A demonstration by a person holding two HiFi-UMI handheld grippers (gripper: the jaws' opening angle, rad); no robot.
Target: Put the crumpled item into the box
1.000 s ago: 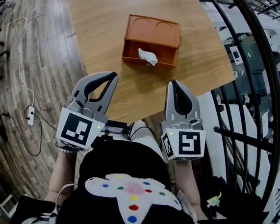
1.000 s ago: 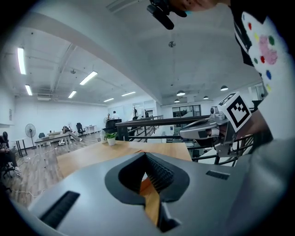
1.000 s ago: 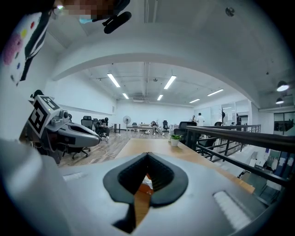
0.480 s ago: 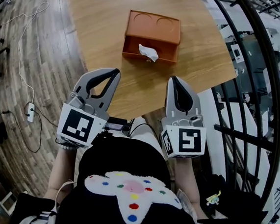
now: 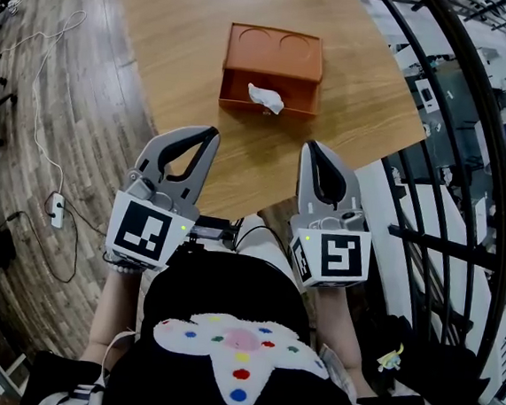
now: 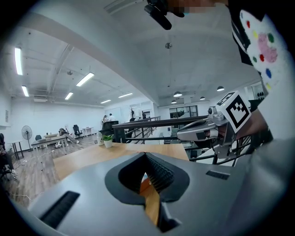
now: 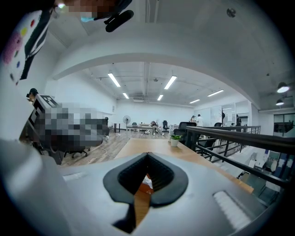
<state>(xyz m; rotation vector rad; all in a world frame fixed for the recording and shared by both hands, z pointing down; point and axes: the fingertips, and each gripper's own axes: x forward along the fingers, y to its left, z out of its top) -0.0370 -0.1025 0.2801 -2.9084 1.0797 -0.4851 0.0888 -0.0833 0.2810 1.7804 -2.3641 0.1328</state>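
Observation:
An orange box (image 5: 275,64) stands on the wooden table (image 5: 188,48), with two round hollows in its far half. In its open near compartment lies the white crumpled item (image 5: 265,99). My left gripper (image 5: 208,133) and right gripper (image 5: 314,148) hover side by side over the table's near edge, well short of the box, both shut with nothing between the jaws. In the left gripper view the left gripper (image 6: 146,154) shows its jaws meeting at the tip. In the right gripper view the right gripper (image 7: 147,155) is the same, and a sliver of the orange box (image 7: 144,188) shows through its loop.
A black railing (image 5: 460,128) curves along the table's right side. A white cable and power strip (image 5: 55,209) lie on the plank floor to the left. A small potted plant (image 7: 175,138) stands at the table's far end. Desks and chairs fill the room beyond.
Both grippers have stayed shut and nearly still, the left one edging slightly right. The box and the crumpled item in it have not moved on the table.

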